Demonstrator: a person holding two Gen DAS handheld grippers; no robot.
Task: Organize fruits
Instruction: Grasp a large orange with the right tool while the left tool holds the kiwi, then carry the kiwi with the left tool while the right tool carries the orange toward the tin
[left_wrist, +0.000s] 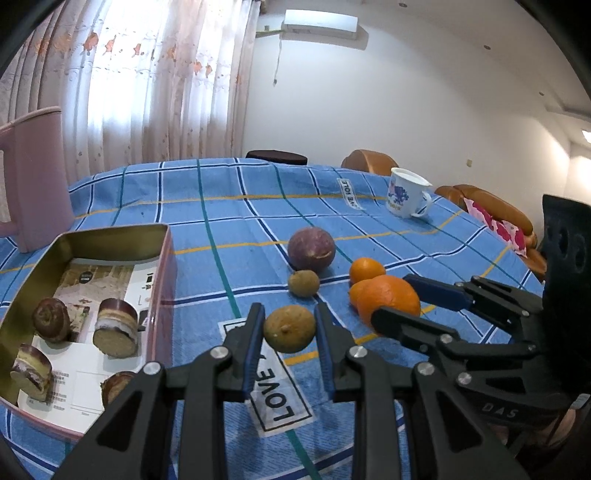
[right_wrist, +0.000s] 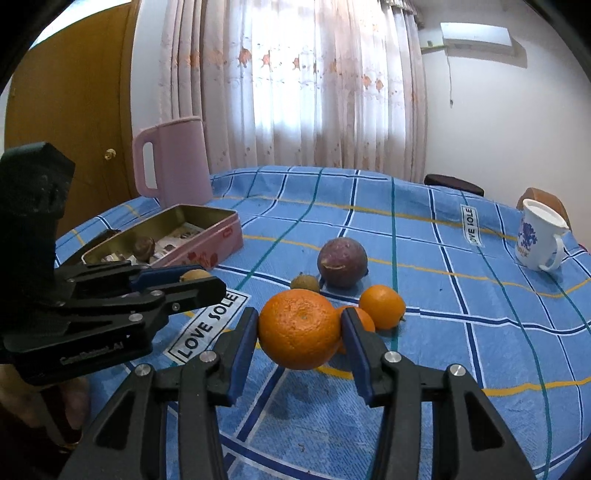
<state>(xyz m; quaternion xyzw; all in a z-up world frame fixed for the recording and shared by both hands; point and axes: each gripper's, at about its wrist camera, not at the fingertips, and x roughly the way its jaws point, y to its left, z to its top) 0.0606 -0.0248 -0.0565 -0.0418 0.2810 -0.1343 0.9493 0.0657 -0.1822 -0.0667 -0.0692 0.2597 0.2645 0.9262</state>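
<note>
My left gripper (left_wrist: 290, 330) is shut on a small brown round fruit (left_wrist: 290, 328), held just above the blue checked tablecloth (left_wrist: 229, 221). My right gripper (right_wrist: 300, 330) is shut on a large orange (right_wrist: 300, 328), also lifted a little. The right gripper shows in the left wrist view (left_wrist: 399, 299), the left gripper in the right wrist view (right_wrist: 192, 282). On the cloth lie a purple passion fruit (left_wrist: 311, 249) (right_wrist: 342, 262), a small brown fruit (left_wrist: 303, 283) (right_wrist: 304, 283) and two small oranges (left_wrist: 366, 270) (right_wrist: 382, 306).
A pink tin box (left_wrist: 164, 266) (right_wrist: 207, 243) with cake rolls sits at the left. A pink jug (right_wrist: 173, 158) stands behind it. A white mug (left_wrist: 404, 197) (right_wrist: 537, 236) stands at the far right. Chairs ring the table's far edge.
</note>
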